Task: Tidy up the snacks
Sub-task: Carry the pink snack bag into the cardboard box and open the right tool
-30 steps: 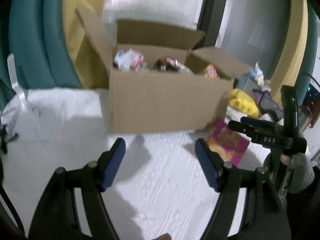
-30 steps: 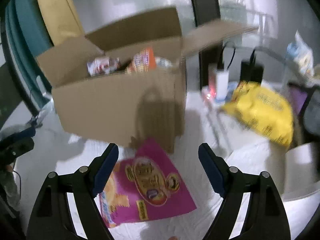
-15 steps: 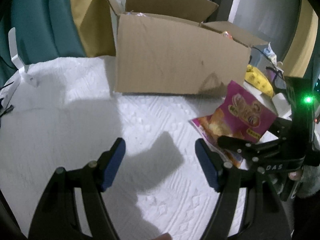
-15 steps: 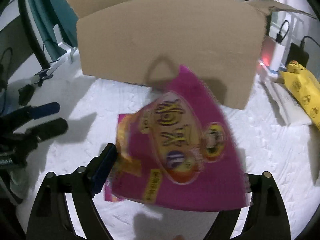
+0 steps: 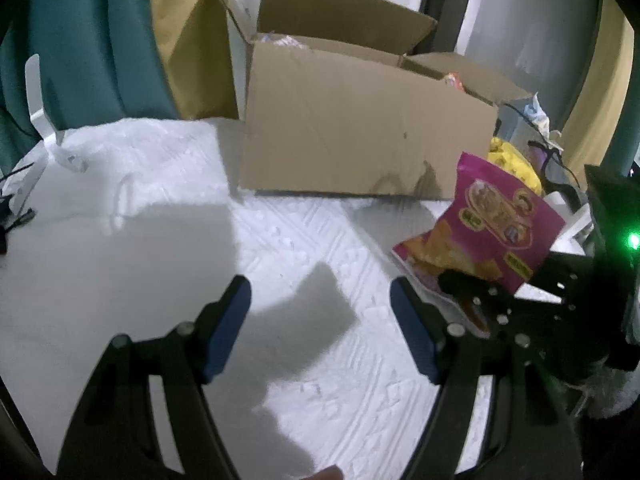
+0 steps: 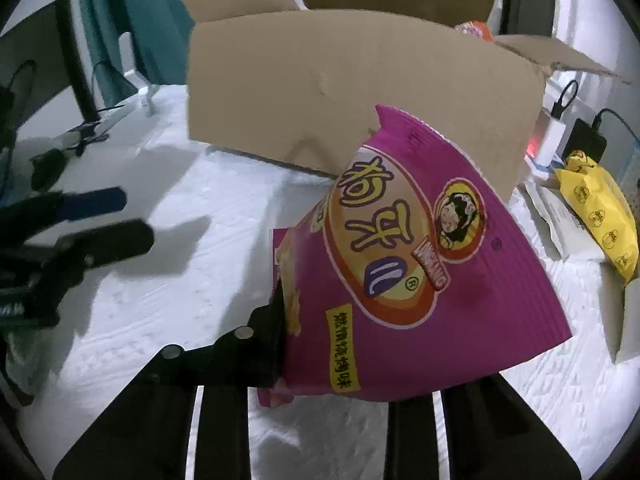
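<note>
The right gripper (image 6: 288, 344), its jaws just closed on the lower edge of the crinkly magenta foil snack bag (image 6: 400, 280), tilts it toward the open brown cardboard box (image 6: 360, 92) at twelve o'clock, while the left gripper (image 5: 320, 320) hangs released and empty over the white textured cloth (image 5: 300, 248).

A white embossed cloth covers the desk (image 5: 132, 248). An open cardboard box (image 5: 360, 136) stands on it at twelve o'clock, snack packets showing inside. At two o'clock, just beside the box's corner, a yellow snack bag (image 6: 596, 208) lies on white papers. At nine o'clock, dark cables (image 6: 76, 140) trail across the cloth.
</note>
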Available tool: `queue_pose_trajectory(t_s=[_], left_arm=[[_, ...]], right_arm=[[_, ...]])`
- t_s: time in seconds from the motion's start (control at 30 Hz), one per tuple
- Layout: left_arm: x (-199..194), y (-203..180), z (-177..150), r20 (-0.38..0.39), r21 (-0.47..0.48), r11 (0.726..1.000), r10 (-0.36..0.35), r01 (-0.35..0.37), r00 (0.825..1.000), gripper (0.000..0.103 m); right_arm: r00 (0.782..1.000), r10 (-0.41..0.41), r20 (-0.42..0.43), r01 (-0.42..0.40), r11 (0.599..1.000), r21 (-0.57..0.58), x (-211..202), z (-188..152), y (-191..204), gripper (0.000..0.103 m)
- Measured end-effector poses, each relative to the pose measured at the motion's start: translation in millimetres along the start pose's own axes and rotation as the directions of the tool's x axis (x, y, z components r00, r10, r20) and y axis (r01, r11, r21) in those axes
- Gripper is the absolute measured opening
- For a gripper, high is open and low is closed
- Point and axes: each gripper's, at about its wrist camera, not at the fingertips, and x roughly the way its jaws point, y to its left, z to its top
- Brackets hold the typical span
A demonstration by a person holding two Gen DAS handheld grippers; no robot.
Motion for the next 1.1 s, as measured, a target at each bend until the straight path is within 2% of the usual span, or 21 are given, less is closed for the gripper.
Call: queue_pose_trajectory(t_s=[0.2, 0.5, 0.73, 1.1], left_arm=[[-19.3, -4.2, 8.9, 0.057, 0.033, 0.999, 0.006, -0.008, 0.998, 0.073], [-48.6, -16.3, 46.9, 0.147, 0.106, 0.994, 0.004, -0.019, 0.989, 0.073], [-61.6, -23.7, 84.1, 0.242, 0.159, 0.985, 0.018, -0.058, 0.970, 0.073], [-52.8, -36.6, 135.3, 0.324, 0.198, 0.976, 0.020, -0.089, 0.946, 0.073]], right_arm=[[0.998, 0.023, 0.060, -0.021, 0.999, -0.026, -31.3, 7.1, 8.9, 0.028], [0.986, 0.015, 0.165, -0.006, 0.999, -0.054, -64.0, 51.8, 4.0, 0.028], [0.971, 0.007, 0.239, 0.007, 0.998, -0.056, -79.2, 89.2, -6.9, 0.028], [0.947, -0.020, 0.320, 0.023, 1.000, -0.006, -81.8, 133.5, -22.5, 0.028]])
